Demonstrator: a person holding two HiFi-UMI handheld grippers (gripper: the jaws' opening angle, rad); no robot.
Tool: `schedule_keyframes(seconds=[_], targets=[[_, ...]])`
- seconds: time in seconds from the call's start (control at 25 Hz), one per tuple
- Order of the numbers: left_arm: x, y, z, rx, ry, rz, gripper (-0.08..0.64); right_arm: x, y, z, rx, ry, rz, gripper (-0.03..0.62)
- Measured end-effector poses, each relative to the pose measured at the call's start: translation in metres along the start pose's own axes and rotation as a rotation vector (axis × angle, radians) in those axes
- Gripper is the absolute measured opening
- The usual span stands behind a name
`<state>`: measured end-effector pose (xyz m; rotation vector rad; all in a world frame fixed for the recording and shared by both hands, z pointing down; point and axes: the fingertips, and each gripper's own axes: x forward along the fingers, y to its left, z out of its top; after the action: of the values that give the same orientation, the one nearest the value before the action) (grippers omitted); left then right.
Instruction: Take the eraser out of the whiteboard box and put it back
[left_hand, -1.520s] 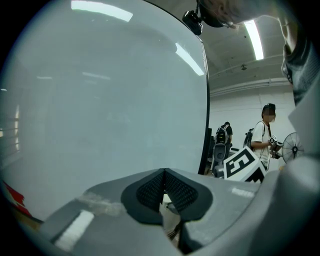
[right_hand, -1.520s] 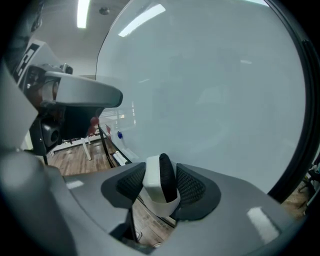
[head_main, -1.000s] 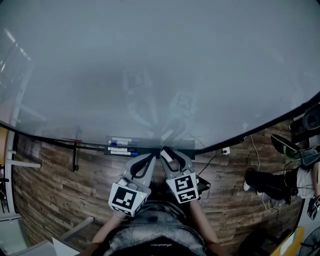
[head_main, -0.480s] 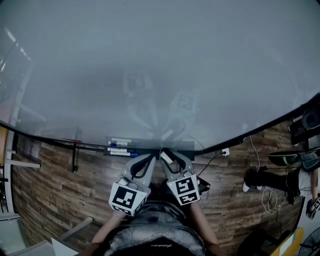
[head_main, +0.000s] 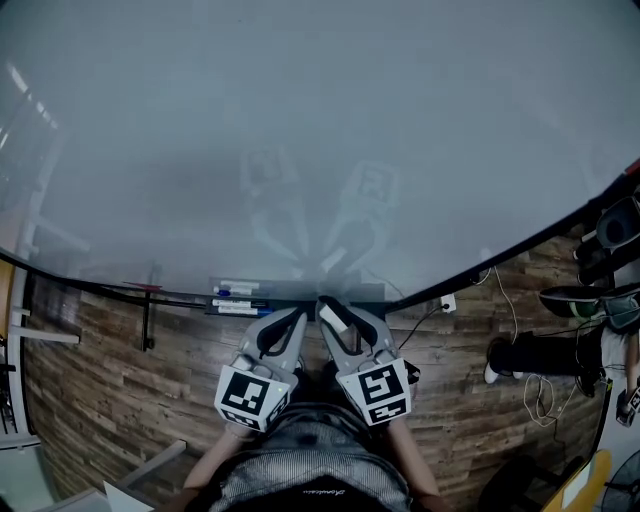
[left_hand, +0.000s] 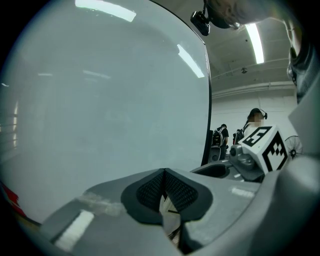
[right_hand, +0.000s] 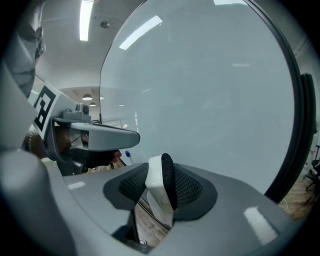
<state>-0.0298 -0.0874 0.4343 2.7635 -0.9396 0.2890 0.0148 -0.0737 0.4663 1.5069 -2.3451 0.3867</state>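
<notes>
Below the whiteboard (head_main: 320, 150), at 12 o'clock from the person, the right gripper (right_hand: 161, 191) is grasping the eraser (right_hand: 153, 181) in its jaws, near the box (head_main: 290, 291). I judge the taking-out is finishing; next the eraser is needing to go down into the box and be released. At its 9 o'clock the left gripper (left_hand: 164, 192) is waiting, jaws clenched on nothing. Against one second ago, the right gripper is standing higher.

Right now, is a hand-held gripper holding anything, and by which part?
The right hand-held gripper pinches the eraser by its two flat faces, white back and dark felt. The left hand-held gripper is empty.
</notes>
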Motion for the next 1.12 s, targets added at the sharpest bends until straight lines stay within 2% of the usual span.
schedule_keyframes(seconds=[0.52,1.0,1.12], targets=[[0.002,-0.005,0.001,-0.002,0.005,-0.008,0.005,-0.031,0.002,0.043,0.017,-0.054,-0.001,0.160],[-0.003,-0.010,0.000,-0.023,0.006,0.005,0.005,-0.044,0.011,0.062,-0.012,-0.060,0.017,0.160],[-0.003,-0.011,-0.002,-0.004,0.005,-0.002,0.005,-0.044,0.012,0.062,-0.016,-0.058,0.018,0.160]])
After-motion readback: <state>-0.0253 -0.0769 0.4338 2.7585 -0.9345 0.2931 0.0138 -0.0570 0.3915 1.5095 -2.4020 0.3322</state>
